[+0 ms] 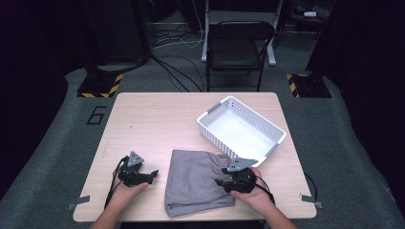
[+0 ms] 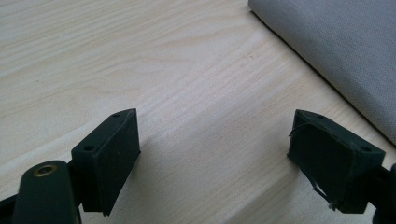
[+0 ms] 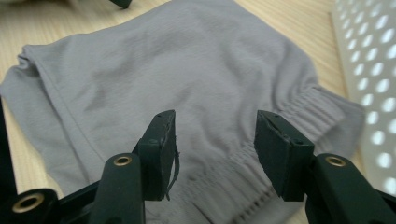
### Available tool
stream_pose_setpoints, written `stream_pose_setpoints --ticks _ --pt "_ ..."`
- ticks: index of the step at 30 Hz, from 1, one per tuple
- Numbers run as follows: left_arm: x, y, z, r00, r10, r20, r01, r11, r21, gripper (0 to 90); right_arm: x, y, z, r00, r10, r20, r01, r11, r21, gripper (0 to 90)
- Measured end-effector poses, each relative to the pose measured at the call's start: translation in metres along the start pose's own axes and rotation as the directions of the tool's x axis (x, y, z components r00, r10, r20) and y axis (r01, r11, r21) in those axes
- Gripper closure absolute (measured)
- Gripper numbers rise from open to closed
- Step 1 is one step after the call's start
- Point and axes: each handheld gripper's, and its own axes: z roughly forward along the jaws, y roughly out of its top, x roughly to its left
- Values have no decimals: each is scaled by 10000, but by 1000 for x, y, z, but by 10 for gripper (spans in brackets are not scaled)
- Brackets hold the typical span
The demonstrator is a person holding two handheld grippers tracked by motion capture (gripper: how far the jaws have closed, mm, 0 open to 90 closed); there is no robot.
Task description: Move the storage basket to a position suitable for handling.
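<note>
Jaws of the right gripper (image 3: 212, 154) stand partly apart above the elastic waistband of the grey garment (image 3: 187, 74), with cloth showing in the gap between them; whether the pads press on it cannot be told. Ahead of those jaws the folded garment spreads flat across the wooden bench (image 1: 143, 119), and just to their right rises the perforated wall of the white basket (image 3: 373, 93). Jaws of the left gripper (image 2: 215, 154) hang wide apart over bare wood, nothing between them, the garment's edge lying ahead and to their right. Hands hold both tools from the near edge.
</note>
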Motion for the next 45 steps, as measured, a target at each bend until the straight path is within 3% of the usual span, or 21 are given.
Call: stream_pose_setpoints --ticks 8,20,26,30,35,38,41,42,45 --pt "-1 0 1 10000 -82 -24 81 9999 -82 160 -6 4 -13 9973 137 722 -120 9997 -235 516" --pt "-2 0 0 10000 -29 -30 29 10000 -81 161 -30 17 -36 9802 868 1780 -765 9950 -641 542" --pt "-2 -1 1 10000 -61 -26 61 9999 -117 160 -48 21 -35 9785 968 1824 -875 9945 -583 579" --pt "-2 0 1 10000 -56 -19 56 9999 -110 160 -58 25 -31 9740 1020 2023 -1019 9947 -109 590" --pt "-2 0 1 10000 -44 -2 44 10000 -55 160 -66 28 -26 9752 841 2048 -921 9953 299 623" --pt "-2 0 0 10000 -54 32 54 10000 -38 160 -69 32 -20 9814 574 1834 -726 9944 770 717" --pt "-2 0 0 10000 -47 47 47 10000 -19 160 -69 34 -17 9829 552 1757 -717 9934 890 756" --pt "-2 0 0 10000 -44 33 44 10000 -34 160 -69 37 -14 9855 317 1667 -496 9933 1046 788" --pt "-2 0 0 10000 -24 45 24 10000 -3 160 -70 38 -12 9843 128 1762 -333 9930 1137 826"
